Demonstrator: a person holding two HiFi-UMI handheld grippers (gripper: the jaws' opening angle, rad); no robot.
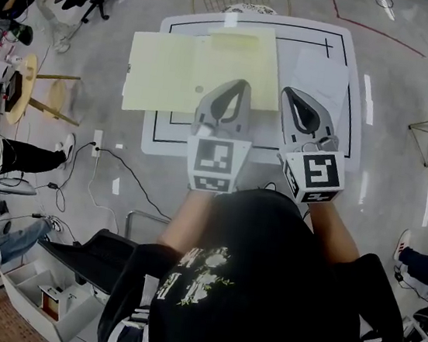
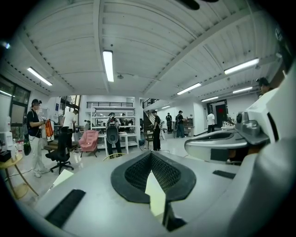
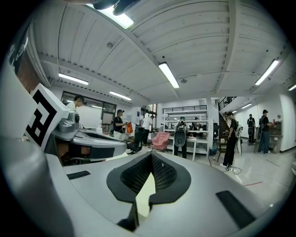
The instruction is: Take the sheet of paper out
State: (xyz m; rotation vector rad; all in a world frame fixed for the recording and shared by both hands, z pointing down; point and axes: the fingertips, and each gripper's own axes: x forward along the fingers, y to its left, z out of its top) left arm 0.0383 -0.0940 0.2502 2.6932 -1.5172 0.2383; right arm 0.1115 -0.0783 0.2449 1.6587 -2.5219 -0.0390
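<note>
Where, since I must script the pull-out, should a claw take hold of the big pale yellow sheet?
Probably the left margin of the pale yellow sheet, coming from the left, one jaw above, one below: that strip overhangs the table edge, while the rest lies flat with no room underneath.

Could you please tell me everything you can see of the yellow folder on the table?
The yellow folder is pale, thin and flat. It is a wide rectangle lying on the white table, and its left part overhangs the table's left edge. A second pale yellow layer juts out past its far edge. The left gripper is over its near right part; whether they touch cannot be told.
</note>
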